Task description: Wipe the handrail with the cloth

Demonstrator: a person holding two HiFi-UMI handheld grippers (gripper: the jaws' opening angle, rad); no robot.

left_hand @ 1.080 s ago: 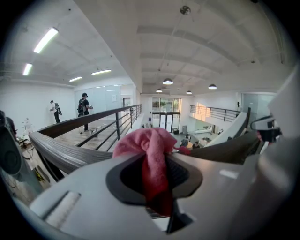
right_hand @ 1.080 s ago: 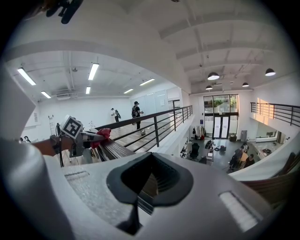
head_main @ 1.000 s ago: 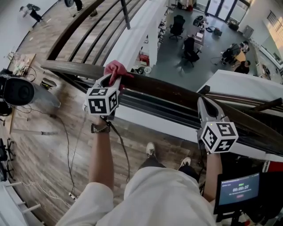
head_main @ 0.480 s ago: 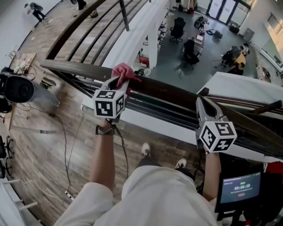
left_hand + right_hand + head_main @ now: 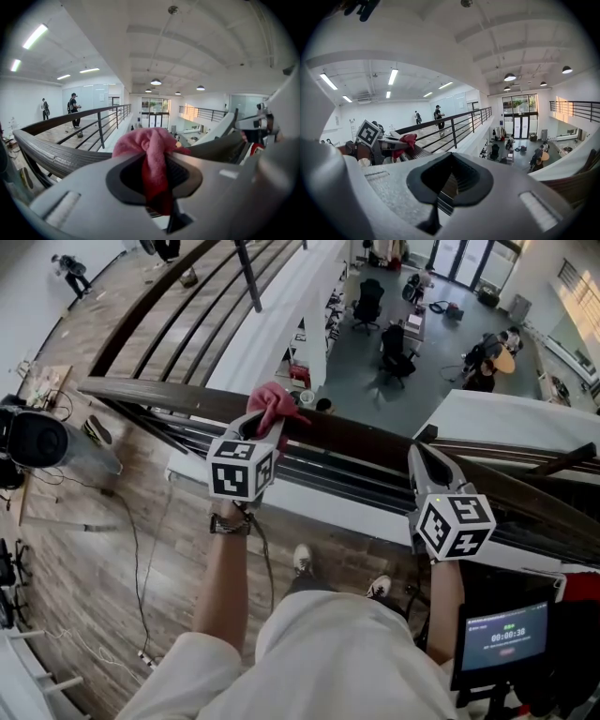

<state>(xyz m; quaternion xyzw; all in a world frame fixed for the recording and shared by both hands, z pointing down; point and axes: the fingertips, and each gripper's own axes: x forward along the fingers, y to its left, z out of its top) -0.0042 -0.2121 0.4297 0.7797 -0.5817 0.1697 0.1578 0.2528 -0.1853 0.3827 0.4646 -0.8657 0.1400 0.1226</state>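
The left gripper (image 5: 265,427) has its fingers clamped on a pink cloth (image 5: 274,401), which bunches out past the fingertips and lies pressed against the top of the dark wooden handrail (image 5: 375,441). In the left gripper view the cloth fills the gap between the fingers – a fold hangs down through the opening, and the rest mounds up over the rail's grained surface.

The right gripper (image 5: 420,456) is well apart from the left one, further along the same handrail, with its tip at the rail's near edge. Its fingers are drawn together with nothing held between them; through the opening behind the fingertips only the wood of the rail shows.

Each gripper carries a marker cube – the left cube (image 5: 242,468) sits just below the cloth, the right cube (image 5: 454,526) nearer the person's body. Beyond the rail a lower floor lies open, with office chairs (image 5: 367,302) and people seated around a table (image 5: 503,359). A small screen (image 5: 505,637) glows at the lower right.
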